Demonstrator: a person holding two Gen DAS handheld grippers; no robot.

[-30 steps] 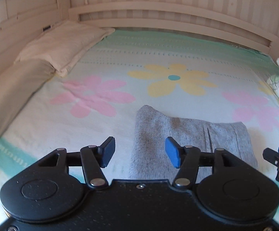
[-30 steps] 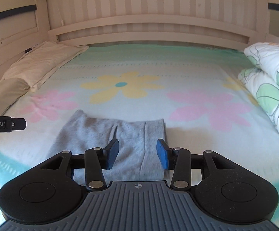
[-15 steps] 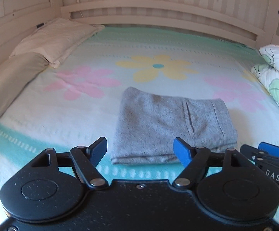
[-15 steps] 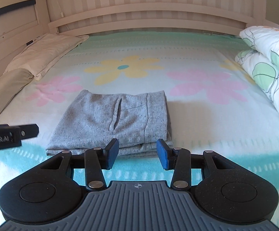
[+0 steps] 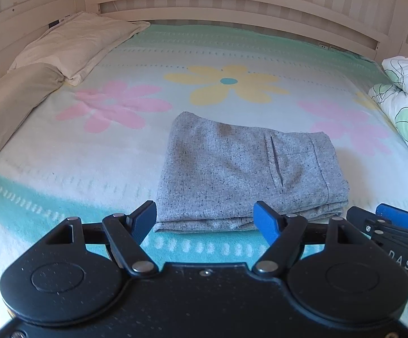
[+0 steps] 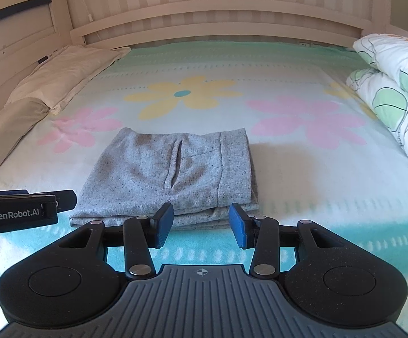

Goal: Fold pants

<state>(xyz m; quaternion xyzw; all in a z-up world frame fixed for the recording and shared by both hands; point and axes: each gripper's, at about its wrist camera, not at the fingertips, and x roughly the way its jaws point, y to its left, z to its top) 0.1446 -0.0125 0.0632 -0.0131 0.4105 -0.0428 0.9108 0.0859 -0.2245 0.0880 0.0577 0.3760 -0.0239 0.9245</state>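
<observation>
The grey speckled pants (image 5: 240,174) lie folded into a compact stack on the flowered bed cover, also seen in the right wrist view as the pants (image 6: 172,169). My left gripper (image 5: 205,221) stands open just short of the stack's near edge, with nothing between its blue pads. My right gripper (image 6: 201,221) is open too, hovering before the near right part of the stack, and holds nothing. Each gripper shows in the other's view: the right one (image 5: 395,225) at the right edge, the left one (image 6: 29,205) at the left edge.
Two beige pillows (image 5: 71,45) lie along the left side by the wooden rail. A white floral duvet (image 6: 395,84) is bunched at the right. A slatted wooden headboard (image 5: 232,2) closes the far end. The flowered bed cover (image 6: 302,169) stretches around the pants.
Both grippers have drawn back from over the pants toward the bed's near edge, so the whole folded stack now shows. The left jaws have spread wider. The pants lie still.
</observation>
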